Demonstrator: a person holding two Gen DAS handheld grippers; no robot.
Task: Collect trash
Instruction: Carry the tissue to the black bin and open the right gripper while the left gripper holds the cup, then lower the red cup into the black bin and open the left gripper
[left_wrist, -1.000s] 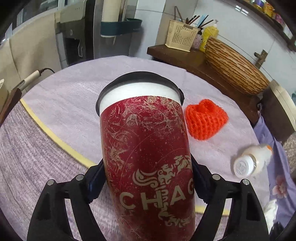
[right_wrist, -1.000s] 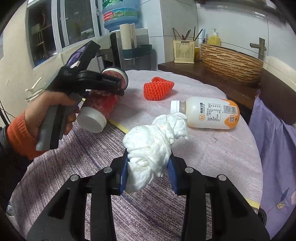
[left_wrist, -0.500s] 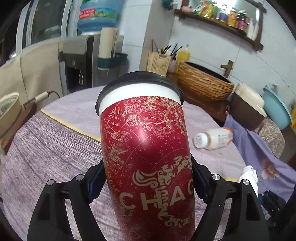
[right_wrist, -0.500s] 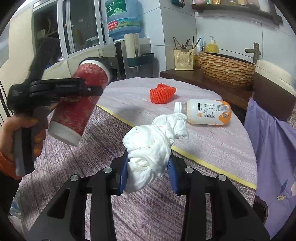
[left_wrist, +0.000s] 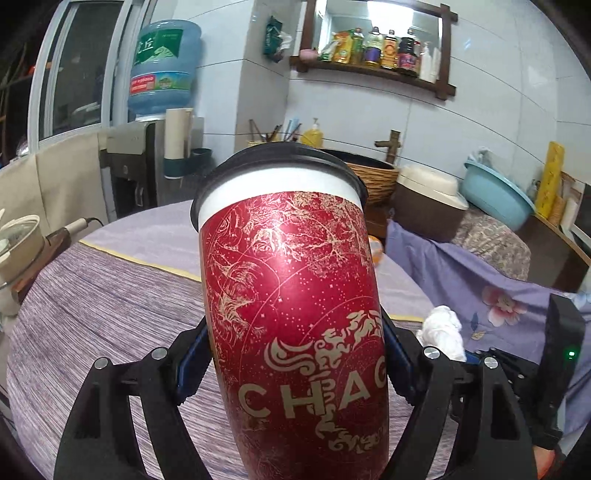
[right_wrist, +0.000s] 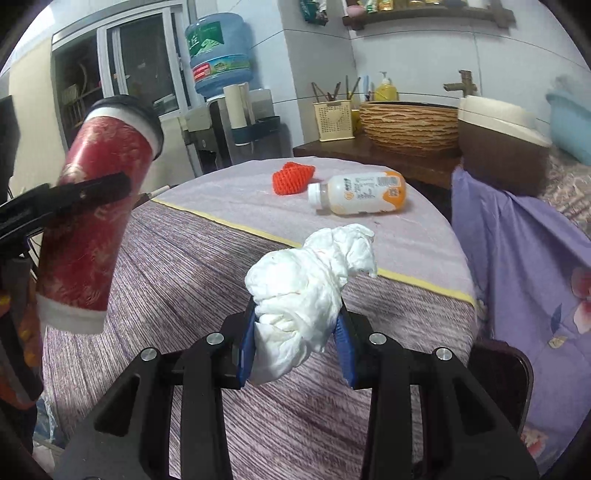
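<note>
Red paper cup (left_wrist: 295, 325) with gold patterning and a black lid sits clamped in your left gripper (left_wrist: 295, 365), its blue pads pressed against both sides of the cup's lower body. In the right wrist view that same cup (right_wrist: 92, 229) is up in the air at the left edge, tilted with the lid end higher, clear of the table (right_wrist: 192, 280). Your right gripper (right_wrist: 297, 332) is closed on a crumpled white tissue wad (right_wrist: 310, 288), which bulges up and forward from between the blue pads. Both grippers are over the near, darker purple part of the round table's cloth. Farther back, past the yellow stripe, a white and orange plastic bottle (right_wrist: 360, 192) lies on its side on the lighter cloth, cap end toward the left. Just beside it, to the left and a little farther away, lies an orange foam net sleeve (right_wrist: 291, 176). You can see the tissue wad (left_wrist: 443, 328) in the left wrist view too, low on the right
</note>
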